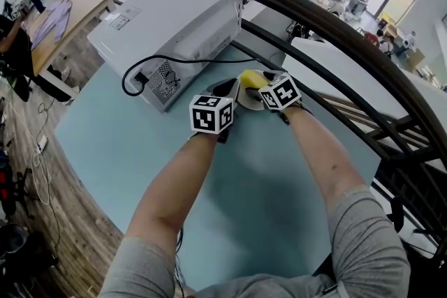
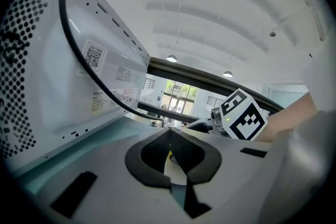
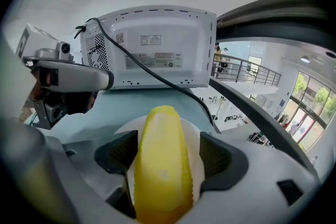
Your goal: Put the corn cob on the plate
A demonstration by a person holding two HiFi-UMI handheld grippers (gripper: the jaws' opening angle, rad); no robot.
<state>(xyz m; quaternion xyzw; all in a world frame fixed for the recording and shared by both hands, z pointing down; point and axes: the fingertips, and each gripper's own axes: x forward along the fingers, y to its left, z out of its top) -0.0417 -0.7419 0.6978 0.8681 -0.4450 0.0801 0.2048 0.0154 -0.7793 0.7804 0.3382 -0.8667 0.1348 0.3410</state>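
Corn cob (image 3: 163, 165): light, stiff, rounded, likely to roll. Seems to rest on plate (image 3: 195, 145), between your right gripper's (image 3: 168, 150) spread jaws, pads clear. Regrip mid-length. Left gripper (image 2: 169, 165) jaws pressed together.

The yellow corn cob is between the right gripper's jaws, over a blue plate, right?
Not quite: the plate is white, not blue; only the table is light blue. The right gripper view shows it. The corn cob is indeed between the right gripper's jaws, over that plate.
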